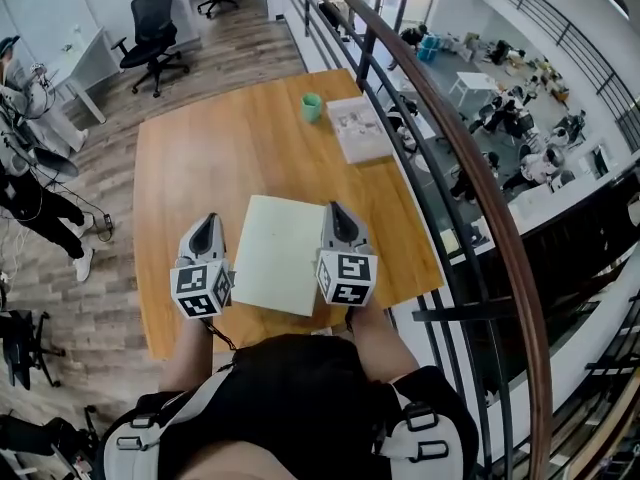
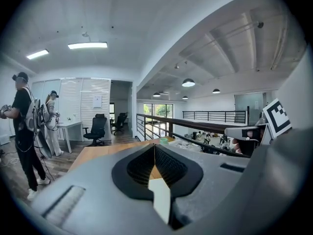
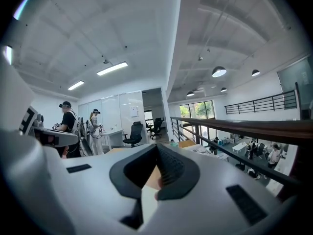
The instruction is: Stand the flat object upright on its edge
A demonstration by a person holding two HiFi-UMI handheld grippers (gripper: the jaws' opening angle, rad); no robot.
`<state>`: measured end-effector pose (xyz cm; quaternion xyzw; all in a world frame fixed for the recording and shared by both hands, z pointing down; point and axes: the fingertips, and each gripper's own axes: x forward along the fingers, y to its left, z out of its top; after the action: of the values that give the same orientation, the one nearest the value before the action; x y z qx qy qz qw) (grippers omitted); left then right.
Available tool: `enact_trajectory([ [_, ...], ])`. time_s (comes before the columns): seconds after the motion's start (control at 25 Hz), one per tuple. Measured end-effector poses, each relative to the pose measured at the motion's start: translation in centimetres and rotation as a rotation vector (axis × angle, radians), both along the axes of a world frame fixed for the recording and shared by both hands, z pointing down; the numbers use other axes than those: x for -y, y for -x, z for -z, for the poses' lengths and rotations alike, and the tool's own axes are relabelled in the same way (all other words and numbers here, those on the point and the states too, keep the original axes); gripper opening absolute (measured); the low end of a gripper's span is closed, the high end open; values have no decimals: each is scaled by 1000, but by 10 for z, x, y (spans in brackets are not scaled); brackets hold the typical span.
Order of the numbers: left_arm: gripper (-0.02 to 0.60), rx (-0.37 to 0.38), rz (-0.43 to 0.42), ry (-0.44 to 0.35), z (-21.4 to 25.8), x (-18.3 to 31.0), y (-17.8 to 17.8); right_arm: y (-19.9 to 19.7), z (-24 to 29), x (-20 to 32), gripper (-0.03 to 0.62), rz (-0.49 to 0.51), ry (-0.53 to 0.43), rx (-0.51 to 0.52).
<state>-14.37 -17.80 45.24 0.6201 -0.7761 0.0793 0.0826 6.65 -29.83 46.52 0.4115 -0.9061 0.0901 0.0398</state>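
A pale, flat rectangular board (image 1: 282,253) lies flat on the wooden table (image 1: 190,168), near its front edge. My left gripper (image 1: 208,220) is shut just beside the board's left edge, with nothing held. Level with it, my right gripper (image 1: 338,208) is shut and empty over the board's right edge. Whether either one touches the board I cannot tell. In the left gripper view the jaws (image 2: 154,147) meet and a strip of the pale board (image 2: 160,197) shows beneath them. In the right gripper view the closed jaws (image 3: 157,149) sit above the same board (image 3: 145,199).
A green cup (image 1: 312,107) and a printed booklet (image 1: 358,128) sit at the table's far right. A dark railing (image 1: 440,138) runs close along the right edge, with a drop behind it. Office chairs (image 1: 152,28) and people (image 1: 30,168) stand off to the left.
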Motion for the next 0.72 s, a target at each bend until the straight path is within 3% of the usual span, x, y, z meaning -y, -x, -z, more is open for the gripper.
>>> enact_trajectory([
  [0.04, 2, -6, 2, -3, -2, 2, 3, 2, -3, 1, -2, -1, -1, -7],
  [0.12, 23, -25, -5, 8, -8, 6, 10, 9, -12, 3, 92, 14, 9, -21],
  [0.2, 110, -55, -40, 55, -23, 12, 14, 14, -24, 7, 97, 20, 50, -24],
  [0.28, 145, -87, -82, 127, -44, 16, 12, 13, -38, 9, 97, 10, 108, -19],
  [0.48, 176, -187, -174, 311, -106, 20, 5, 6, -79, 7, 103, -13, 254, -33],
  [0.72, 181, -337, -202, 433, -166, 15, 14, 3, -143, -4, 106, -36, 439, -90],
])
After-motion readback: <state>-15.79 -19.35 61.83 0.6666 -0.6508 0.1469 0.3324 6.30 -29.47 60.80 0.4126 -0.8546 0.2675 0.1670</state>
